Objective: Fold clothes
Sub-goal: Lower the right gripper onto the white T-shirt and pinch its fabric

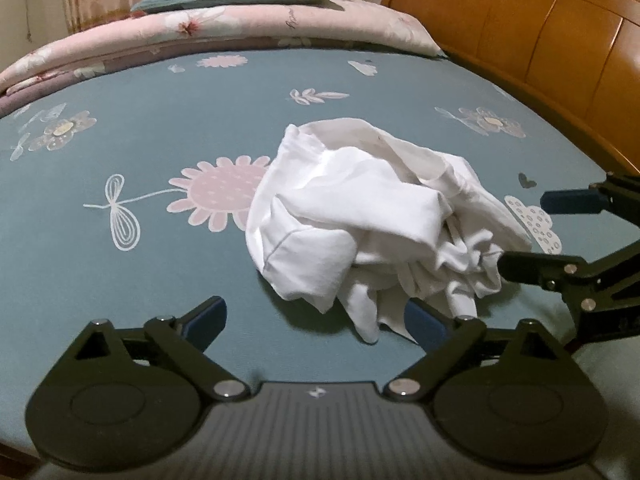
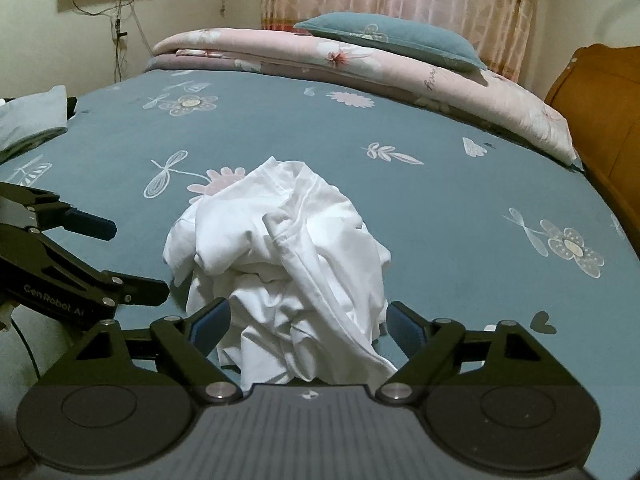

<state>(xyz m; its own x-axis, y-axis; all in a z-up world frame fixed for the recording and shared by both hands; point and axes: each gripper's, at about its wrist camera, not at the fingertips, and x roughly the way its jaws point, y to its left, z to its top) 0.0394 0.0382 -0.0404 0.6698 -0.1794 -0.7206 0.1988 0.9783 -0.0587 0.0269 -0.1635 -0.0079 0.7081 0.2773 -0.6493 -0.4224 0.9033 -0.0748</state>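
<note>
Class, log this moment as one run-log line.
garment: white garment crumpled on bed sheet | left gripper: open, empty | right gripper: open, straddling near edge | fold: not begun

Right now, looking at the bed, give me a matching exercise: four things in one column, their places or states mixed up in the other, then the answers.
Things:
1. white garment
2. teal pillow
3. pink quilt
4. left tool

Places or states:
A. folded along the far edge of the bed
B. open, holding nothing
C. crumpled in a heap on the sheet
D. lying on top of the quilt

Pairs: 1-C, 2-D, 3-A, 4-B
</note>
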